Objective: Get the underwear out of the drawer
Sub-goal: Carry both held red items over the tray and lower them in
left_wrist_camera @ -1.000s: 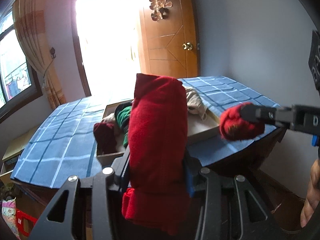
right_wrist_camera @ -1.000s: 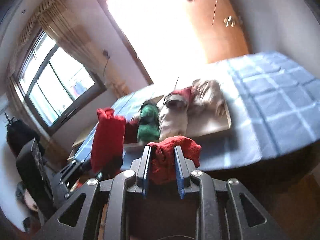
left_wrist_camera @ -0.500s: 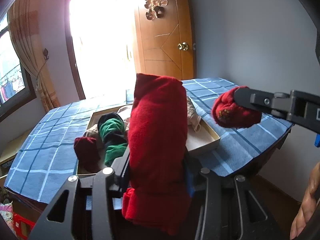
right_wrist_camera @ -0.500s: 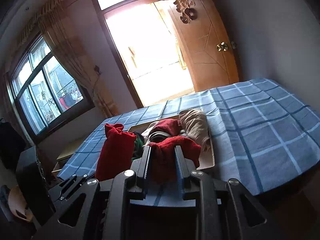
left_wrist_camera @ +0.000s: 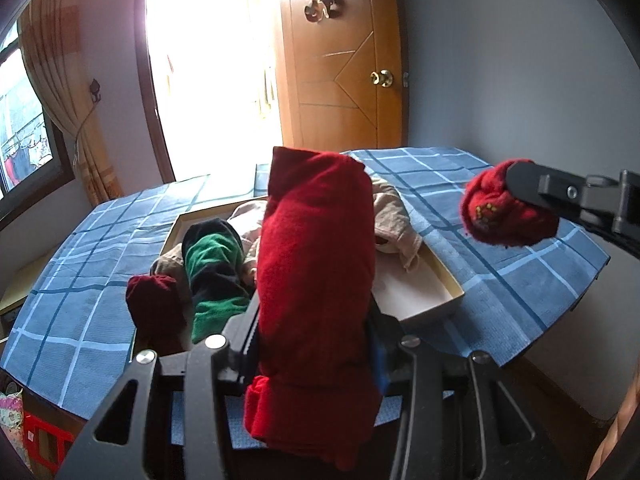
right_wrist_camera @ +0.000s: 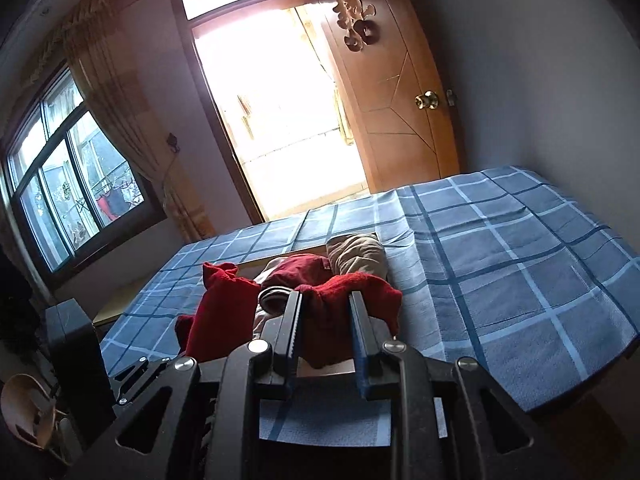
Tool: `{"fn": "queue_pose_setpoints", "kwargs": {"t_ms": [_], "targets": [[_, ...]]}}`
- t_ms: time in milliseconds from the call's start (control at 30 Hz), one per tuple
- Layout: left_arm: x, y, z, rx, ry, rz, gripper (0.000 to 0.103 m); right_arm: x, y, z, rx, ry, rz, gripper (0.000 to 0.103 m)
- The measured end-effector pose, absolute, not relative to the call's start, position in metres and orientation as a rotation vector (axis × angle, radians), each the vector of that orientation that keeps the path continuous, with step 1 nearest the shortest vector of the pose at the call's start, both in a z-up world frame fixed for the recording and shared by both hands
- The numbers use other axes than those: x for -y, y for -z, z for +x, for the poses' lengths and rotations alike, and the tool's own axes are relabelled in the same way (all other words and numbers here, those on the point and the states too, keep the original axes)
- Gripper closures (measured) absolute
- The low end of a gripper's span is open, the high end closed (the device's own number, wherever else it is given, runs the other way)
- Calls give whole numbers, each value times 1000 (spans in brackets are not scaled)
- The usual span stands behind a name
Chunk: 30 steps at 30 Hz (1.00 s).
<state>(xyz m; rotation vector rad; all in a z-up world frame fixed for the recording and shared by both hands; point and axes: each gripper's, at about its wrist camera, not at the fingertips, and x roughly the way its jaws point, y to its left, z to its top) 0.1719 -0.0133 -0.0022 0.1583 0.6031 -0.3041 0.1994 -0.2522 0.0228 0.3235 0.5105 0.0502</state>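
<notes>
Left gripper (left_wrist_camera: 316,320): jaws clamped on a tall folded bright-red fabric roll (left_wrist_camera: 316,264), held upright above the shallow beige drawer (left_wrist_camera: 436,296). Right gripper (right_wrist_camera: 326,332): jaws closed on a smaller crumpled red garment (right_wrist_camera: 352,292). The drawer rests on a blue checked bedspread (right_wrist_camera: 500,264), holding a green-and-black roll (left_wrist_camera: 214,264), a dark maroon roll (left_wrist_camera: 154,300) and beige garments (left_wrist_camera: 390,216).

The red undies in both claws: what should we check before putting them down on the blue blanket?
1. Left claw squeezing the long red roll: ok.
2. Right claw squeezing the small red bundle: ok.
3. Both pieces lifted out of the drawer: ok.
4. Bare blue blanket beside the drawer to land on: ok.
5. Green roll not snagged on anything: cannot tell.
</notes>
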Motion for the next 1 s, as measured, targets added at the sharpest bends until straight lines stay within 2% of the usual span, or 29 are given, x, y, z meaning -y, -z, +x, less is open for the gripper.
{"fn": "queue_pose_setpoints", "kwargs": {"t_ms": [1000], "targets": [[33,22,216,-668,274,153,59,256,-15,244,-552,3,264,78]]}}
